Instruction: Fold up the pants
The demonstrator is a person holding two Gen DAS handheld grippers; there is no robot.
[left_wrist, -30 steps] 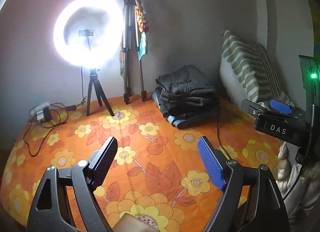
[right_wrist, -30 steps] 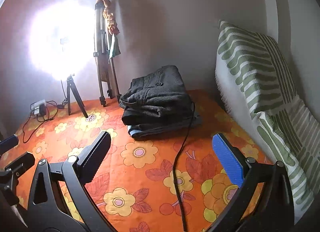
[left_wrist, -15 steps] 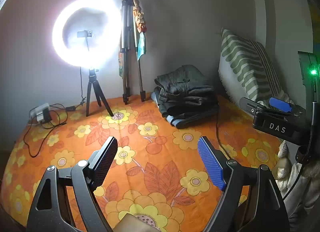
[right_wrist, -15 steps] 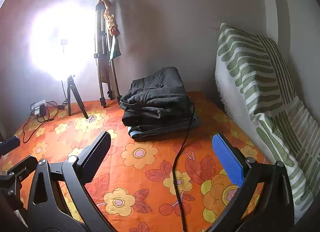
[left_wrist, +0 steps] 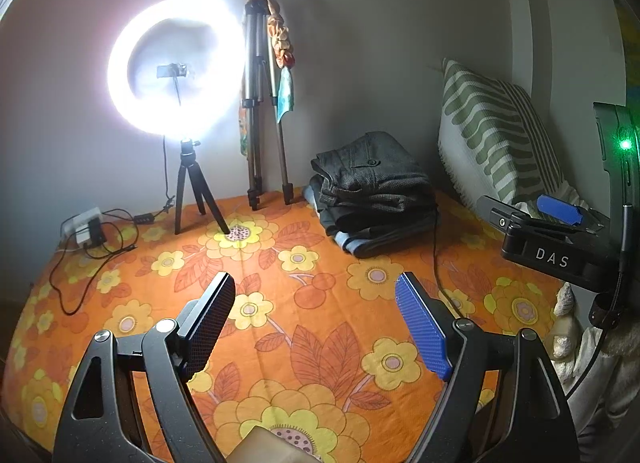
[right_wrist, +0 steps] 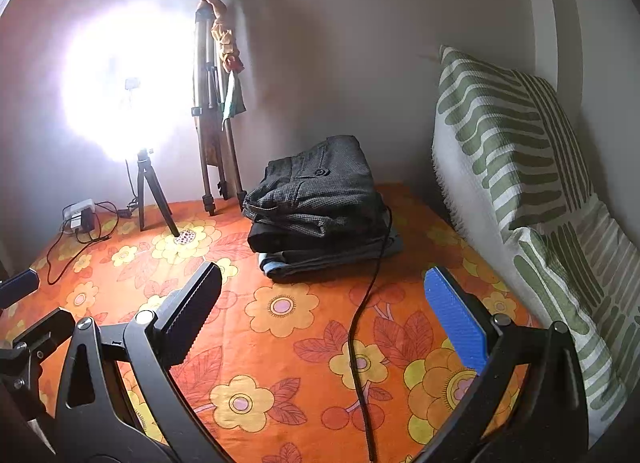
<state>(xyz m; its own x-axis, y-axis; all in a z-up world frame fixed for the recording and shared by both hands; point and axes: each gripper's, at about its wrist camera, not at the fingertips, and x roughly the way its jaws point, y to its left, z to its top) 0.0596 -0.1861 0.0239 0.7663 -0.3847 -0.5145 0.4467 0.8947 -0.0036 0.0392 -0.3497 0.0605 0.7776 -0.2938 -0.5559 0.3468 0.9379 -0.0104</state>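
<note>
Both claws are held released above the flowered bedsheet (left_wrist: 320, 335), with nothing between the fingers: the left claw (left_wrist: 316, 327) and the right claw (right_wrist: 324, 319). The stack of folded pants (right_wrist: 320, 207) is located ahead of both claws, well apart, near the wall. A black cable (right_wrist: 360, 323) is routed from the stack toward the right claw, with a striped pillow (right_wrist: 520, 167) to its right.
</note>
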